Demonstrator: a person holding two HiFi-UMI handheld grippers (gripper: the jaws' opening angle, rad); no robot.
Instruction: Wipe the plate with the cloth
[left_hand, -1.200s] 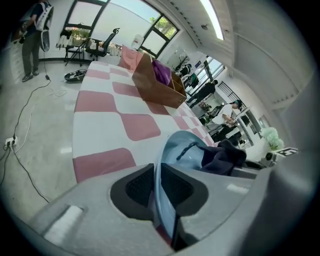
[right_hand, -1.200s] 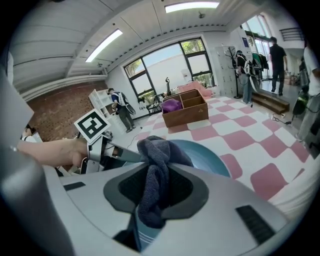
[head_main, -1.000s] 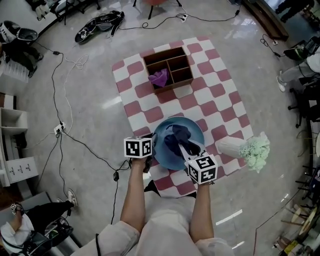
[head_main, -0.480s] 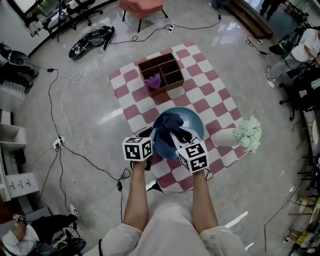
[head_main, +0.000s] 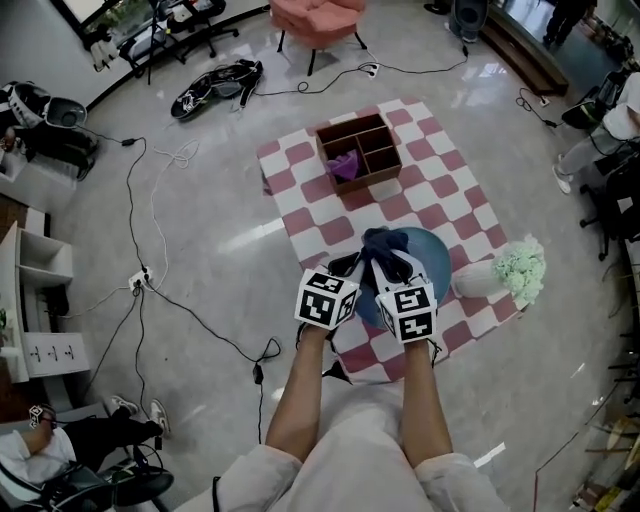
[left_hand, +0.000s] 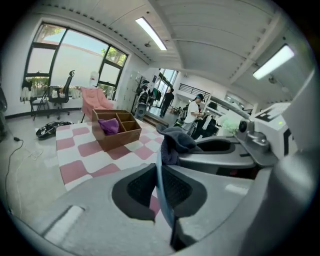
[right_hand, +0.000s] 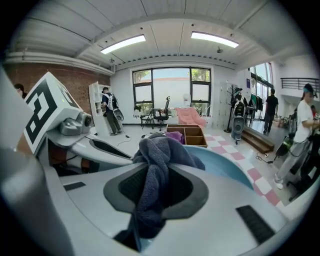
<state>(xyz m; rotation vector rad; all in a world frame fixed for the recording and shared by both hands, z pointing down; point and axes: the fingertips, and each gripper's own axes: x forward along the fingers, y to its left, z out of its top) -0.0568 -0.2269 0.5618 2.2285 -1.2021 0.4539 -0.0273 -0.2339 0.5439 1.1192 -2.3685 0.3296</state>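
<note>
Pinching the thin rim of the blue plate (left_hand: 159, 167) edge-on with the left claw (left_hand: 163, 197), shut narrow on that edge and on nothing else. Clamping a bunched dark blue-grey cloth (right_hand: 159, 150) in the right claw (right_hand: 154, 192), closed tight around the fold, the loose end heaped against the plate's inner face, close to the rim on the left claw's side. No telling whether resting on the mat or lifted just clear of it.

Looks like the wiping step itself, mid-stroke or about to start one: steadying with one claw, pressing cloth to the dish with the other. Next, probably: drag the cloth across the plate's hollow toward the far rim, then back round. Calls for pressure light enough not to twist the plate out of the left pinch, and for a firm pinch, given so thin a hold.

Under the plate, a red-and-white checked mat (head_main: 300, 215) spread on the floor (head_main: 200, 250). Well beyond the plate on that mat, on the side away from the person, an open wooden box (head_main: 392, 160) split into compartments, with a purple rag (head_main: 345, 165) in one and seemingly nothing in the others. Just right of the plate, a white vase (head_main: 470, 278) with a pale green bunch (head_main: 520, 268) at its mouth. On the plate itself, only the cloth.
</note>
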